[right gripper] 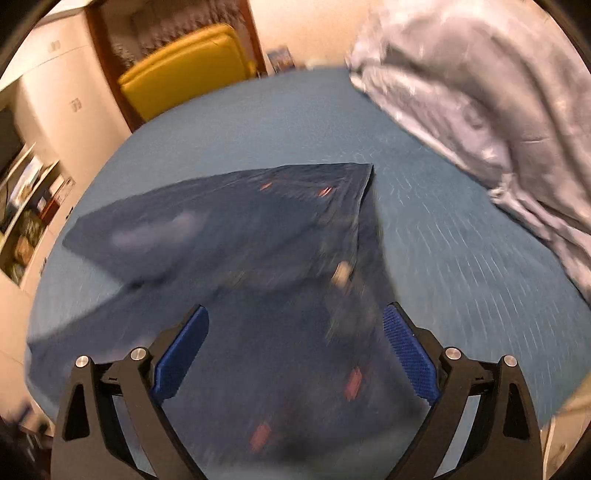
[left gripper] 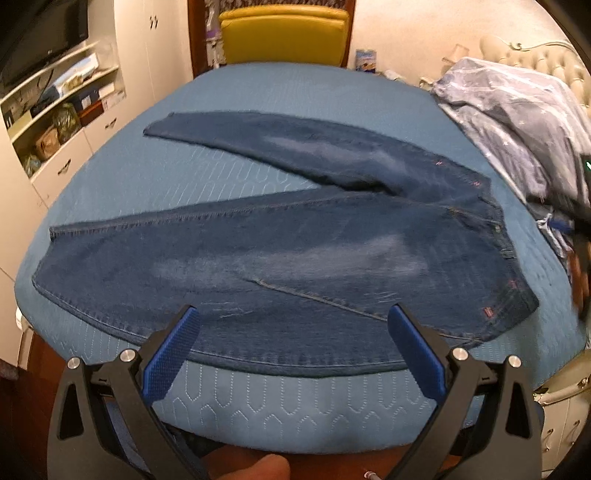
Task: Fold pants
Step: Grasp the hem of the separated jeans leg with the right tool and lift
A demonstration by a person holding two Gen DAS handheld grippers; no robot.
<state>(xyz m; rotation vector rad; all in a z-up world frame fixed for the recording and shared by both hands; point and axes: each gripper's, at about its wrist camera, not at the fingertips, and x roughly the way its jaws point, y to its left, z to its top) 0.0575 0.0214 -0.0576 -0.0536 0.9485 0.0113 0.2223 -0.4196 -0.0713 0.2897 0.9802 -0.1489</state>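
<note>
Dark blue jeans [left gripper: 295, 243] lie flat on the blue quilted bed [left gripper: 258, 96], legs spread in a V toward the left, waistband at the right. My left gripper [left gripper: 293, 317] is open and empty, hovering over the near edge of the near leg. In the right wrist view the jeans [right gripper: 258, 258] are blurred, waist end nearest. My right gripper [right gripper: 295, 317] is open and empty just above the waist area.
A crumpled grey-lilac patterned duvet [left gripper: 517, 125] lies on the bed's right side, also in the right wrist view [right gripper: 480, 92]. A yellow chair [left gripper: 284, 33] stands beyond the far edge. White shelves and drawers [left gripper: 62, 110] line the left wall.
</note>
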